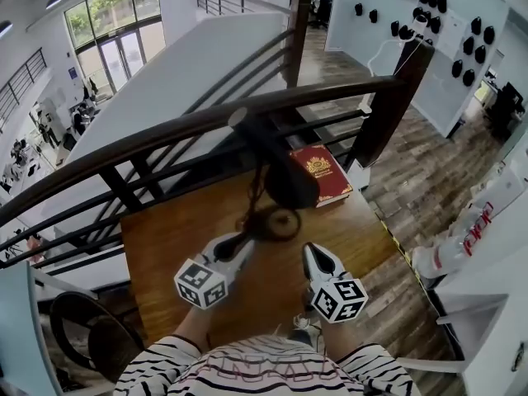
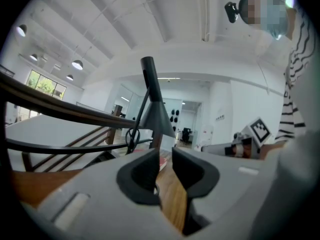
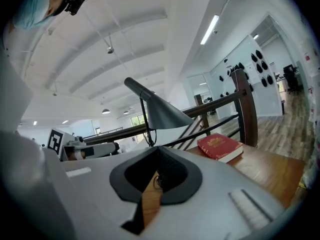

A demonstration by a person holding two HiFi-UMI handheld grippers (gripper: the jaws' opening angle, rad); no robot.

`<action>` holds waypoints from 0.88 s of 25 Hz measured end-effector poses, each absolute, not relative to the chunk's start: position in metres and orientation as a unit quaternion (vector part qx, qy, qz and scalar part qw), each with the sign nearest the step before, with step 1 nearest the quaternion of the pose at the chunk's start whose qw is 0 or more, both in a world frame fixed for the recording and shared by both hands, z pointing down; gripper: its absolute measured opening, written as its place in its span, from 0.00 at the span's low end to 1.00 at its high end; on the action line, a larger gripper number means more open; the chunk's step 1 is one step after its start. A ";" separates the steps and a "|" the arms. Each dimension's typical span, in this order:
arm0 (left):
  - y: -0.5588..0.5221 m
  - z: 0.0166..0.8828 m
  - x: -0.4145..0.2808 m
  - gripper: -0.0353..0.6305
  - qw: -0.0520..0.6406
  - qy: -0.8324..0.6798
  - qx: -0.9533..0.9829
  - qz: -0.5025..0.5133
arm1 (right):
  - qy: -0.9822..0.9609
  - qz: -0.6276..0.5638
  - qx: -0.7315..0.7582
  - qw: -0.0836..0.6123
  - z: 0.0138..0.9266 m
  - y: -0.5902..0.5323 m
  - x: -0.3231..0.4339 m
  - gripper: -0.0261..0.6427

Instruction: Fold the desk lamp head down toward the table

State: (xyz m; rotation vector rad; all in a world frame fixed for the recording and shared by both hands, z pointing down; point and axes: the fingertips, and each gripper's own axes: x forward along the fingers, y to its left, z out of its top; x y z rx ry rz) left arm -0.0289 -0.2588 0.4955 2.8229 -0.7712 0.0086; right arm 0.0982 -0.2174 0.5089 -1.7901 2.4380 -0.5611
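Red book (image 1: 332,176) partly behind lamp head (image 1: 290,185)

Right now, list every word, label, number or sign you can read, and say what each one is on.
No text here can be read.
On the red book: a gold emblem and lettering on the cover, too blurred to read.
On the white object at the right edge: red print, too small to read.
On the left gripper and right gripper: black-and-white square markers on their cubes, no words.
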 end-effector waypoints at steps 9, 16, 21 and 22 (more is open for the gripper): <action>-0.241 0.499 -0.041 0.06 0.104 -0.243 0.964 0.016 | 0.783 -0.183 -0.594 0.039 0.511 -0.200 0.086 0.04; -0.226 0.501 -0.051 0.06 0.100 -0.237 0.966 0.022 | 0.783 -0.182 -0.594 0.030 0.513 -0.188 0.071 0.04; -0.218 0.502 -0.061 0.06 0.091 -0.246 0.965 0.025 | 0.785 -0.178 -0.594 0.020 0.513 -0.182 0.064 0.04; -0.217 0.503 -0.063 0.06 0.089 -0.247 0.964 0.026 | 0.784 -0.176 -0.595 0.017 0.513 -0.181 0.062 0.04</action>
